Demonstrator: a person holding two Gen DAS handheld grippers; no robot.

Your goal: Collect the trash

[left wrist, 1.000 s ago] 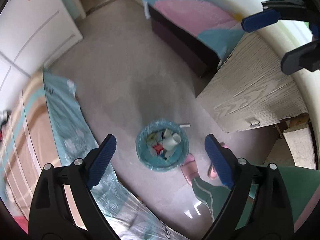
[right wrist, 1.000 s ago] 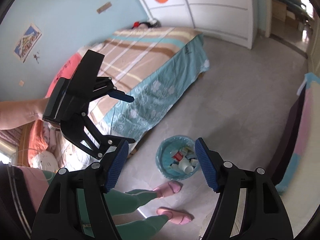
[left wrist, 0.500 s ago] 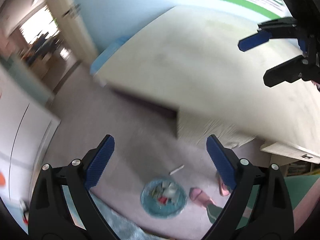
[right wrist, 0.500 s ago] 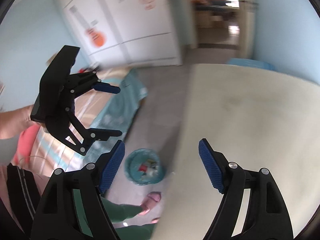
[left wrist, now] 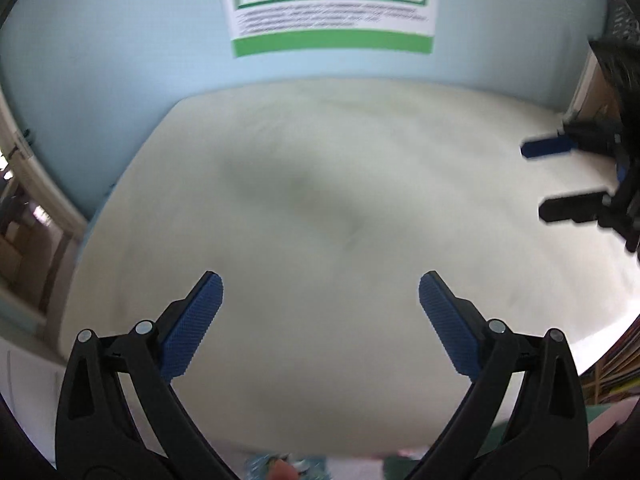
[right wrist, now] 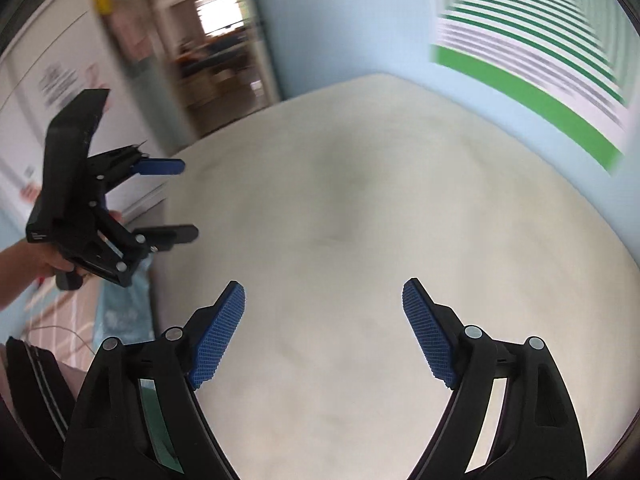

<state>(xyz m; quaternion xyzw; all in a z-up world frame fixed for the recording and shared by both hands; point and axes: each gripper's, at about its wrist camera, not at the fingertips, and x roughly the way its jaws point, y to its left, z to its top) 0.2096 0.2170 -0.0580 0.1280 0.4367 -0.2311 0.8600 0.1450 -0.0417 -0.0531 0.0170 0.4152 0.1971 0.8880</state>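
My left gripper is open and empty, held above a pale cream tabletop. My right gripper is open and empty above the same tabletop. Each gripper shows in the other's view: the right one at the right edge, the left one at the left. A sliver of the teal trash bin with litter in it shows at the bottom edge of the left wrist view. I see no loose trash on the tabletop. Both views are blurred.
A green and white poster hangs on the light blue wall behind the table. An open doorway and white wardrobe lie to the left. The bed's teal cover shows beside the table.
Both grippers have swung up from the floor and the trash bin to face the tabletop and wall. The bin has dropped to the bottom edge. Both stay open.
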